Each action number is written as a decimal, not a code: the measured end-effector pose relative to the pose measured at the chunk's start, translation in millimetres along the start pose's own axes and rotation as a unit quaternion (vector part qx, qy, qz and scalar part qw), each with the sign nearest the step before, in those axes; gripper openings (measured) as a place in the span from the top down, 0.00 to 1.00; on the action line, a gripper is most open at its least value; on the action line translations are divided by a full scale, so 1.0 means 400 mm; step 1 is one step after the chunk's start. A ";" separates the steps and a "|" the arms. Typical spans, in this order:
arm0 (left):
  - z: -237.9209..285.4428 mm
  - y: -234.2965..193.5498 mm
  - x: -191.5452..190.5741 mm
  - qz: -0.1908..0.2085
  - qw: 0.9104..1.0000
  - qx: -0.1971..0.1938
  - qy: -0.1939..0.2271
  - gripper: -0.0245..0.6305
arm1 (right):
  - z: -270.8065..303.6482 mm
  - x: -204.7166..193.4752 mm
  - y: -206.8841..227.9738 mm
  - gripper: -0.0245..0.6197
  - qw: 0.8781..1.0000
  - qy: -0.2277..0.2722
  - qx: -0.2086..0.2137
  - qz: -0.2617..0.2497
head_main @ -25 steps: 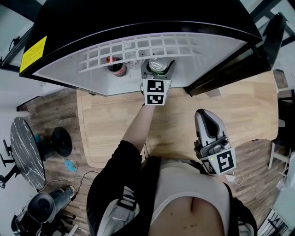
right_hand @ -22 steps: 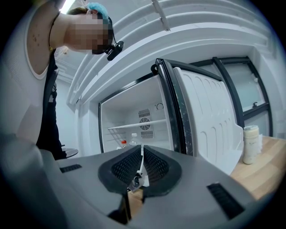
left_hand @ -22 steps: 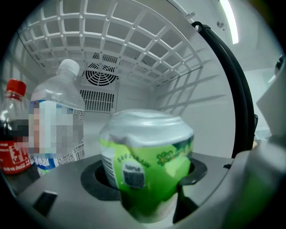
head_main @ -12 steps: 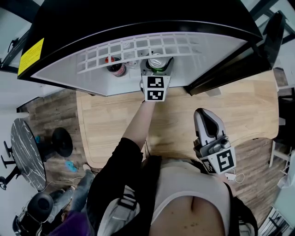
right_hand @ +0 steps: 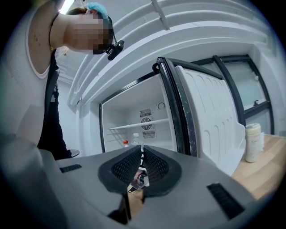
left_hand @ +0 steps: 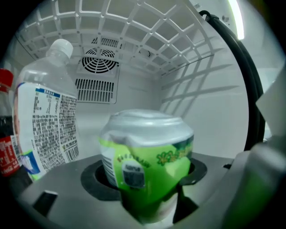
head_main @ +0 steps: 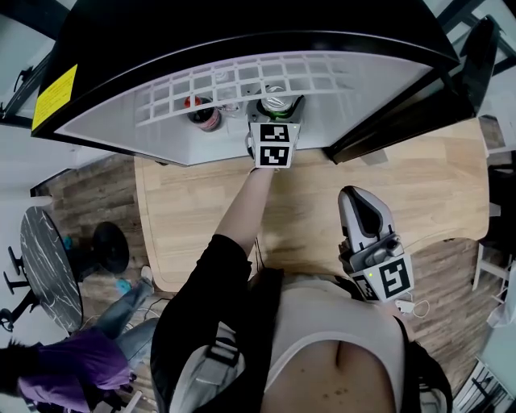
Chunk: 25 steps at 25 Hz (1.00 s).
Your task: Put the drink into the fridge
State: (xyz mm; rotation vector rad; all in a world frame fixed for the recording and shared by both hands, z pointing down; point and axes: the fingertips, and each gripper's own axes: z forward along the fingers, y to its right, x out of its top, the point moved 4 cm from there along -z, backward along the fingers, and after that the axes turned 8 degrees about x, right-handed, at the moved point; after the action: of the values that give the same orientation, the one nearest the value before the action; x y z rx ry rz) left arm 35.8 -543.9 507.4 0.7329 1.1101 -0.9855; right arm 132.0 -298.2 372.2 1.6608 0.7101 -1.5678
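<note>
The left gripper (head_main: 275, 111) is found reaching into the open fridge (head_main: 242, 24), its jaws clamped on the green-labelled drink (left_hand: 145, 156). The drink's base is hidden by the jaws, so contact with the fridge floor cannot be confirmed. The drink is held under the wire shelf (left_hand: 134, 31). A clear bottle (left_hand: 44, 120) stands to its left. A red-capped bottle (left_hand: 5, 129) is cut off at the picture edge. The right gripper (right_hand: 140, 154) is clenched on nothing above the wooden table (head_main: 435, 185).

glossy green-labelled drink (left_hand: 147, 167), pale wood table (head_main: 193, 222), smooth white grid shelf (left_hand: 134, 27)
</note>
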 end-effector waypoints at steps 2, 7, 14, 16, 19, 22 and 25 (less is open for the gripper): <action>0.003 -0.001 0.000 0.001 1.000 0.000 -0.005 0.44 | 0.000 0.000 0.000 0.90 1.000 0.000 0.000 0.002; 0.017 0.001 0.002 0.003 1.000 -0.004 -0.011 0.44 | 0.001 0.001 0.000 0.90 1.000 0.003 -0.002 0.007; 0.027 0.002 0.004 0.010 1.000 -0.007 -0.017 0.44 | 0.003 -0.002 -0.009 0.90 1.000 0.004 0.003 0.012; 0.030 0.004 0.005 0.012 1.000 -0.009 -0.019 0.44 | 0.003 -0.001 -0.011 0.90 1.000 0.005 0.004 0.013; 0.033 0.003 0.006 0.012 1.000 -0.009 -0.020 0.44 | 0.002 0.002 -0.016 0.90 1.000 0.007 0.007 0.013; 0.035 0.002 0.008 0.012 1.000 -0.009 -0.021 0.44 | -0.002 0.003 -0.019 0.90 1.000 0.007 0.007 0.014; 0.035 0.004 0.008 0.012 1.000 -0.012 -0.021 0.44 | -0.004 0.003 -0.022 0.90 1.000 0.007 0.007 0.016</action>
State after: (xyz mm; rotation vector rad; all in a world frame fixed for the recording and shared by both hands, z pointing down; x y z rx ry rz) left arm 43.2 -556.3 508.5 0.7008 1.0723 -0.9611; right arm 126.1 -292.1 369.8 1.6866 0.6775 -1.5433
